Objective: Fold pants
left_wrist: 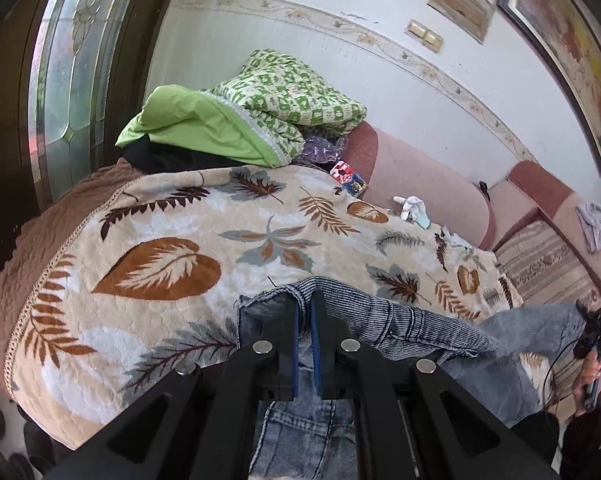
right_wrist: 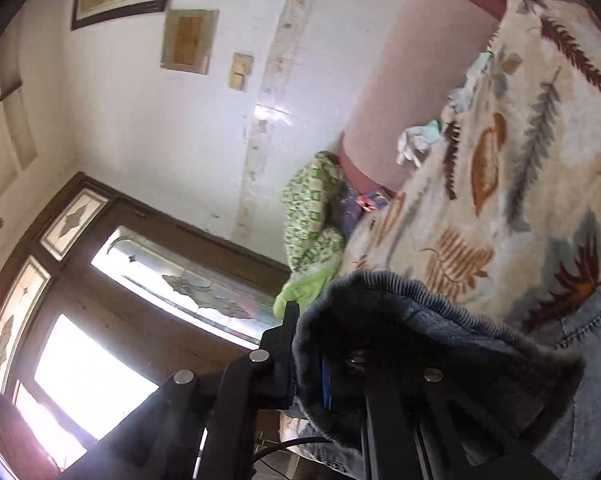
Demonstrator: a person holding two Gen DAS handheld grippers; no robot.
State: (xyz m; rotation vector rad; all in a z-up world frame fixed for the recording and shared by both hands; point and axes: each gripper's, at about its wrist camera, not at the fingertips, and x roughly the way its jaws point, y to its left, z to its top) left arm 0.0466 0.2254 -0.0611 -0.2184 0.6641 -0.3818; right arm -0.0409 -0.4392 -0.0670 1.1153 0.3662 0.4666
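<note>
Blue denim pants [left_wrist: 400,328] with a ribbed elastic waistband lie at the near edge of a leaf-patterned blanket [left_wrist: 160,240] on a sofa. My left gripper [left_wrist: 304,304] is shut on the waistband's left end, the fabric pinched between its blue pads. In the right wrist view, which is tilted sideways, my right gripper [right_wrist: 306,344] is shut on the other part of the waistband [right_wrist: 400,300]; the cloth drapes over the right finger and hides it. The pant legs [right_wrist: 592,352] hang off the blanket's edge.
A pile of green bedding [left_wrist: 260,112] sits at the sofa's far left end. A white glove [left_wrist: 410,206] and small items lie along the pink backrest [left_wrist: 420,184]. A dark wooden door with glass panels [left_wrist: 60,80] stands left. A second sofa seat [left_wrist: 540,256] is at right.
</note>
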